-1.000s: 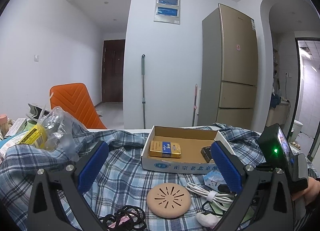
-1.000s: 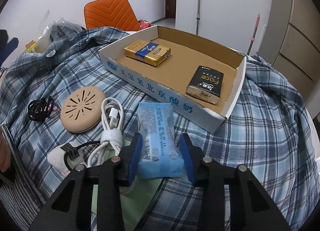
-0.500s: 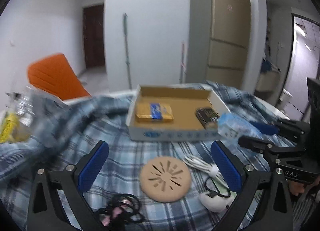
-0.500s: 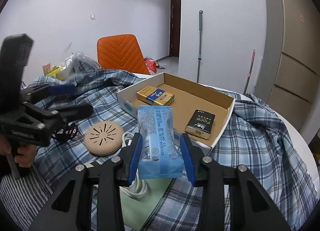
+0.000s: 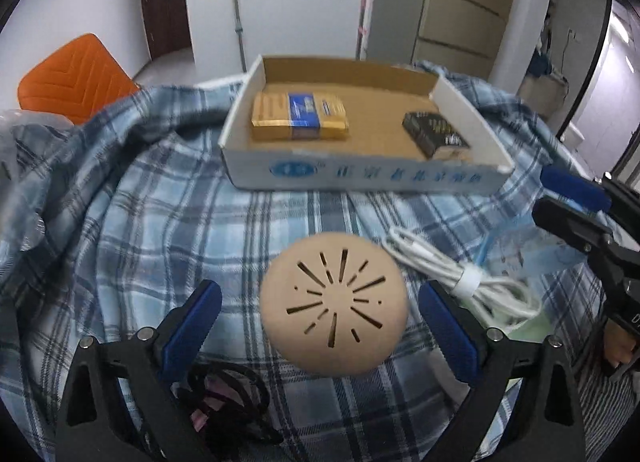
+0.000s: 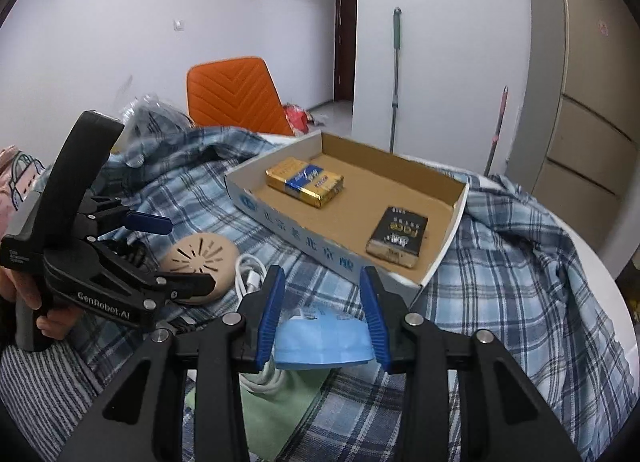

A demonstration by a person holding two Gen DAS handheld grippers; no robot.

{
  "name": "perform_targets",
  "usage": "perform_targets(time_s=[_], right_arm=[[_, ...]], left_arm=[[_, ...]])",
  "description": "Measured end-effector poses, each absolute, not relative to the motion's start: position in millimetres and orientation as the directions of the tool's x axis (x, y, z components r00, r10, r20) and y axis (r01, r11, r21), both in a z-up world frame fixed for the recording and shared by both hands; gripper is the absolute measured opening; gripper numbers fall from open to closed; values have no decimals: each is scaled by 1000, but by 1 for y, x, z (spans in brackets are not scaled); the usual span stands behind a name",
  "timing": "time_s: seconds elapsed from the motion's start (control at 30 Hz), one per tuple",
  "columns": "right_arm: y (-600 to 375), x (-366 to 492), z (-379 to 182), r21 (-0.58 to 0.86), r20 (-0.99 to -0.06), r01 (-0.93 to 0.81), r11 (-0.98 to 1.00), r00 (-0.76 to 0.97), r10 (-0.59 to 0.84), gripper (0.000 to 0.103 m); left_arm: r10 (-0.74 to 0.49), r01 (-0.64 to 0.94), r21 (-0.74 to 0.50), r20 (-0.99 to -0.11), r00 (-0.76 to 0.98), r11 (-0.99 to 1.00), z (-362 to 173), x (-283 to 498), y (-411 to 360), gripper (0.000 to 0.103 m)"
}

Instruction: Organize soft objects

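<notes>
My right gripper (image 6: 322, 316) is shut on a light blue tissue pack (image 6: 322, 342) and holds it above the cloth, in front of the cardboard box (image 6: 308, 240); the pack also shows in the left wrist view (image 5: 520, 250). The box (image 5: 360, 176) holds a gold-and-blue pack (image 5: 298, 116) and a black pack (image 5: 434, 134). My left gripper (image 5: 320, 322) is open, its fingers either side of a round beige pad (image 5: 334, 304), which also shows in the right wrist view (image 6: 200, 262).
A plaid shirt (image 5: 120, 222) covers the table. A coiled white cable (image 5: 460, 276) lies right of the pad, a black cord (image 5: 228, 402) at the near left. An orange chair (image 6: 236, 96) stands behind. A green sheet (image 6: 276, 406) lies under my right gripper.
My left gripper has dropped forward and now straddles the beige pad. My right gripper has lifted the tissue pack and tilted it up, so only its near end shows.
</notes>
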State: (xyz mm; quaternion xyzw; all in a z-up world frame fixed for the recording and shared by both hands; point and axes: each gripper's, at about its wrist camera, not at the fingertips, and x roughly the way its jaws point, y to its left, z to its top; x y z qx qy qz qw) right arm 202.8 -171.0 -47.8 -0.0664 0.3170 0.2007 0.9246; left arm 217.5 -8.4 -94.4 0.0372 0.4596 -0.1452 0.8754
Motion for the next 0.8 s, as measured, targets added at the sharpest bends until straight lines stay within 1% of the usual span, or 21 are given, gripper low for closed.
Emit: perform_targets(time_s=[0.1,0.17,0.33,0.47,0.53,0.57,0.6,0.63,0.67,0.8], right_arm=[[-168,215,-60,4,-691,-400,916,662,292,38],[-169,222,-67,34,-728,-407,913,616,302,38],[-171,230,-77,62,-771,-400,914,562,298,39],[-170,230,-80,61,-782,-406,912,549,296,39],[-169,231,-80,61,-783,-407,912,547,296,39],[-169,232,-80,63,-784,-407,911,545,298,40],[-170,232,-80,65,-785,-407,911,543,299,44],[-170,232,-80,67,-784,-407,911,542,301,48],[-170,232,-80,71,-783,-409,910,542,305,49],[-170,232,-81,79,-784,-412,908,537,312,49]], left_arm=[[-214,307,-57,-833,510,950,-100,219,-13,100],[-201,312,-41,-840,503,949,-102,220,-16,100],[-181,300,-33,-858,480,953,-110,224,-17,101],[-174,299,-25,-859,482,954,-111,225,-19,100],[-168,290,-22,-855,491,957,-109,223,-17,94],[-177,291,-29,-850,497,956,-108,222,-16,89],[-180,292,-31,-846,501,956,-107,221,-16,85],[-179,291,-28,-844,505,956,-106,221,-16,84],[-180,292,-29,-844,506,956,-105,220,-16,84],[-188,293,-34,-837,514,955,-103,218,-16,82]])
